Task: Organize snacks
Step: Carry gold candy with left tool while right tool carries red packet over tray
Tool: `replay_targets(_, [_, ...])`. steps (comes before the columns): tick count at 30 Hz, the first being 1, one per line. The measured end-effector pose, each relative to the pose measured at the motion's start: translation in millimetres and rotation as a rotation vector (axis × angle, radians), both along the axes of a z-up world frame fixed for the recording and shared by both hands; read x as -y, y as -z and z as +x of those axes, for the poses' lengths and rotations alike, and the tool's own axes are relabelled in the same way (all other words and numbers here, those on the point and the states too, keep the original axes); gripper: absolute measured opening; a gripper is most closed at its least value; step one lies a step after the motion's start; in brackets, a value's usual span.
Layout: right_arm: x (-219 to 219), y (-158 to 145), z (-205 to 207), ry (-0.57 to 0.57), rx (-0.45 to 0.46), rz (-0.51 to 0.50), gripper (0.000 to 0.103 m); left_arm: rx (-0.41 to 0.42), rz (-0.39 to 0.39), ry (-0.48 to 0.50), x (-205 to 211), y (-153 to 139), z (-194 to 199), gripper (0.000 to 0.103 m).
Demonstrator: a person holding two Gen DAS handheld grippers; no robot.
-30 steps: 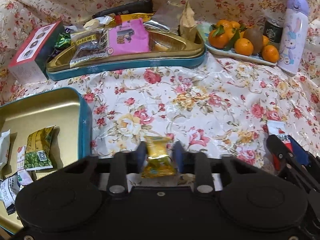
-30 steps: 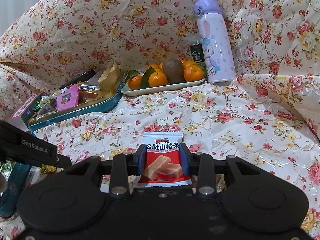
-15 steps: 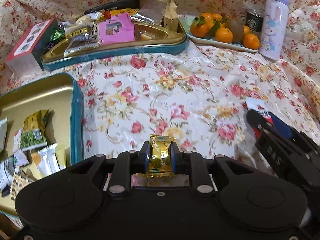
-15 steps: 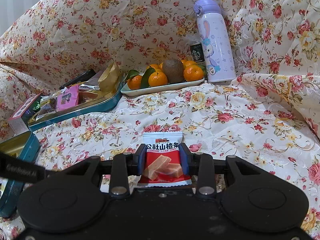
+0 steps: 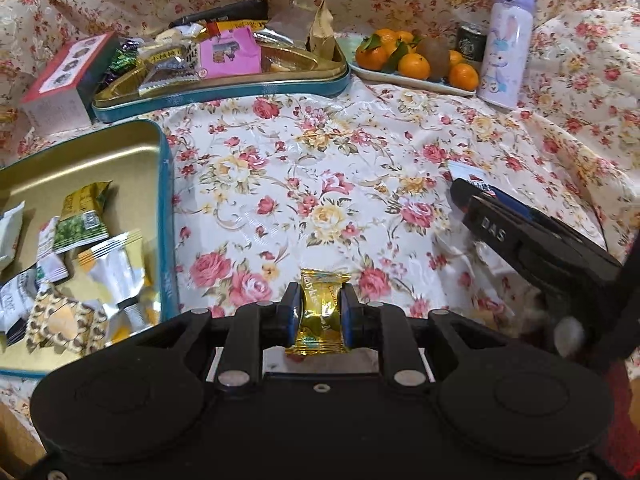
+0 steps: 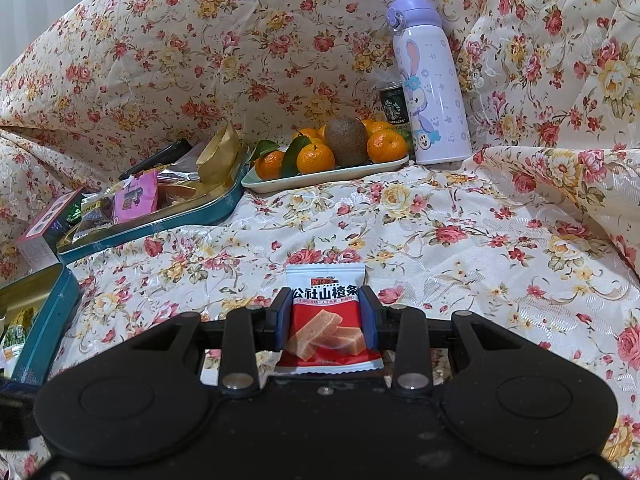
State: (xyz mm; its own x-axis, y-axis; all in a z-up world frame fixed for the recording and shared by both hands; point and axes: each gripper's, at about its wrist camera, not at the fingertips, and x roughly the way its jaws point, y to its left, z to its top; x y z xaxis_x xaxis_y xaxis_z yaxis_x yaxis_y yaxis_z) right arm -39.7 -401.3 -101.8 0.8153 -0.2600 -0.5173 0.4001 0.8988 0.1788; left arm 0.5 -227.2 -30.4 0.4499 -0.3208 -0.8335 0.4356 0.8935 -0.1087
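A: What does each gripper hold?
B: Left gripper [image 5: 320,312]: fingers clamped on a gold candy [image 5: 321,314], just right of the near tin [image 5: 166,216]. Right gripper [image 6: 325,320]: pinching a red hawthorn packet [image 6: 327,320], seemingly above the floral cloth [image 6: 440,232].

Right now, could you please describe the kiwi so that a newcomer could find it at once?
Find the tall purple bottle at the back. Just left of it sits a pale fruit tray. Among the orange mandarins on it, the kiwi is the only brown, fuzzy fruit.
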Motion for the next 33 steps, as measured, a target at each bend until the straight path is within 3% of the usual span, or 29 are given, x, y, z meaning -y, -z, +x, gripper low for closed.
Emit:
replay_targets(19, [-9, -7, -4, 0.007, -0.047, -0.051, 0.036, 0.042, -0.041, -0.006, -58, -14, -55, 0.026])
replay_targets(25, [-28, -30, -42, -0.012, 0.000, -0.032, 0.036, 0.065, -0.029, -0.009, -71, -15, -66, 0.026])
replay_targets(33, [-83, -57, -111, -0.132, 0.038, -0.007, 0.036, 0.066, -0.014, 0.010, -83, -10, -84, 0.026])
